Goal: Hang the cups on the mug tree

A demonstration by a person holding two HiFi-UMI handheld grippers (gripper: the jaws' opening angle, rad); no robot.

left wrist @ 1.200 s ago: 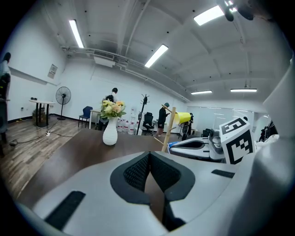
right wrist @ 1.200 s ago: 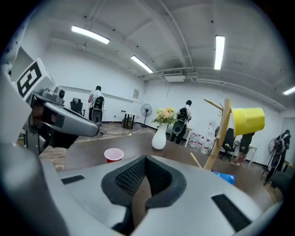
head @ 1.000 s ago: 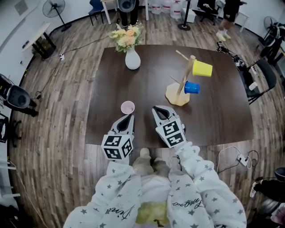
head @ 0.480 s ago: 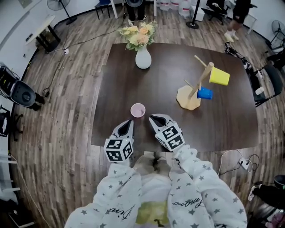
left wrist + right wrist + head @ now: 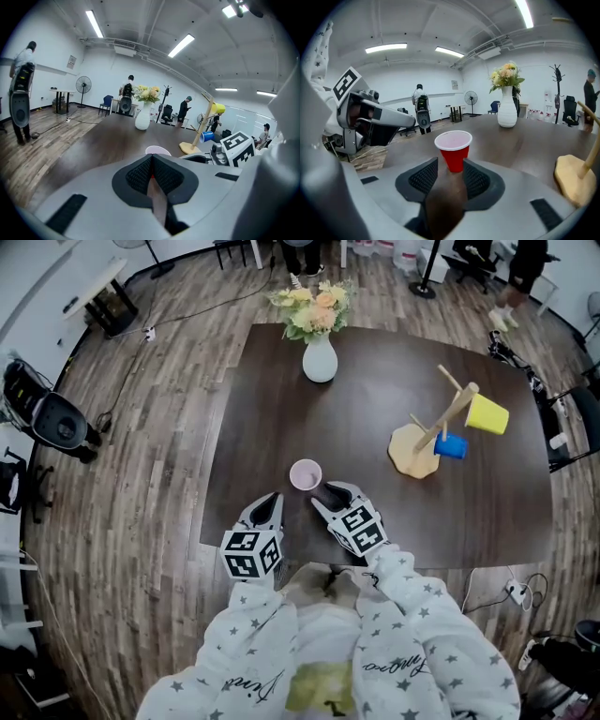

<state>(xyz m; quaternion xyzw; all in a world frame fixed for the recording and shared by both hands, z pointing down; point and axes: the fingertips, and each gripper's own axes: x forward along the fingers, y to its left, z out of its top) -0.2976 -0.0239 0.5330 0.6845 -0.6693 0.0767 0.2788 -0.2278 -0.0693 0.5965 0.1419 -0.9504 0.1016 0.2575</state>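
Seemingly got about two-thirds through, with one piece left to hang. Nearest, found the left tongs (image 5: pixel 151 160) pressed together on nothing, at the six o'clock edge of the table (image 5: pixel 375 399). Beside them, saw the right tongs (image 5: pixel 325 496) partly spread, having just been opening, pads pressing on nothing. Found the red cup (image 5: pixel 453 149) upright on the table just past those tips, at about eleven o'clock from them in the head view and one o'clock from the left tongs, lined up with the right-hand gap but not pinched. Farther off, at about two o'clock from that cup and well apart, noted the mug tree (image 5: pixel 439 432), already carrying a blue cup (image 5: pixel 451 445) low and a yellow cup (image 5: pixel 488 414) high. Judged as remaining: closing on the red cup, carrying it across, hooking it on a free peg.
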